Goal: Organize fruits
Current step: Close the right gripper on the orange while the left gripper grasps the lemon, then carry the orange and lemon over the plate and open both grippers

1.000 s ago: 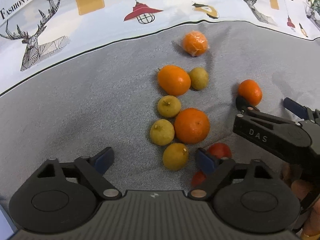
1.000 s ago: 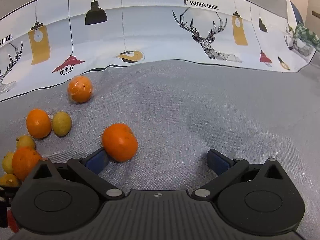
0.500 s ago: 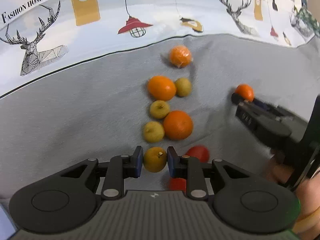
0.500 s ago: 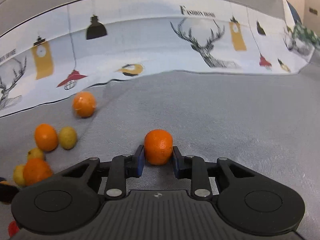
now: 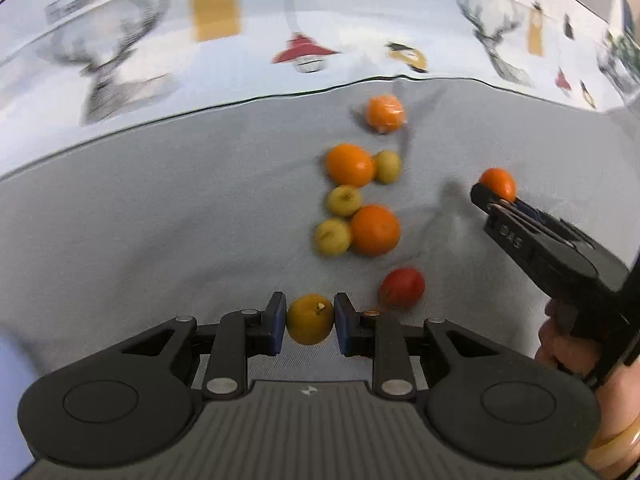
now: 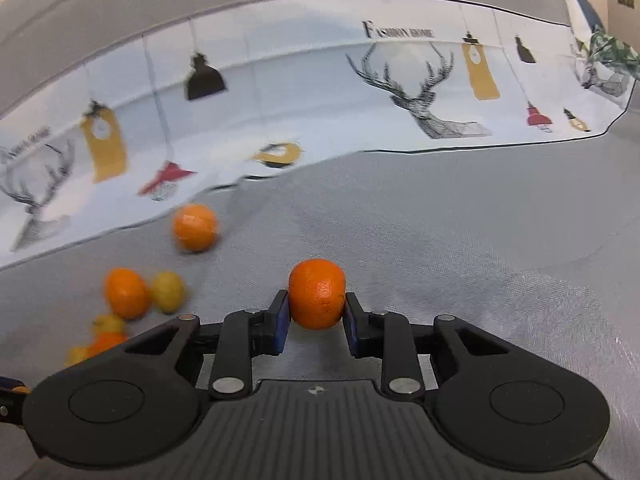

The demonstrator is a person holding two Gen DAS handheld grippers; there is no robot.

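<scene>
Two hand-held tools work over a grey cloth surface with a printed white sheet behind it. The left tool (image 5: 310,320) is closed on a small yellow citrus fruit (image 5: 309,319), its blue pads (image 5: 276,323) pressing the fruit's two sides at its widest part. The right tool (image 6: 316,320) grips a small orange mandarin (image 6: 317,293) the same way, pads on opposite sides of its middle. Both fruits look light, round and firm but a little yielding, with a waxy skin that could slip or bruise, so I judge a gentle squeeze across the middle safest. Ahead of the left tool lies a loose cluster: two larger oranges (image 5: 375,230), three yellow fruits (image 5: 332,236) and, farther off, a plastic-wrapped orange (image 5: 385,113). A red fruit (image 5: 401,287) sits just to its right.
</scene>
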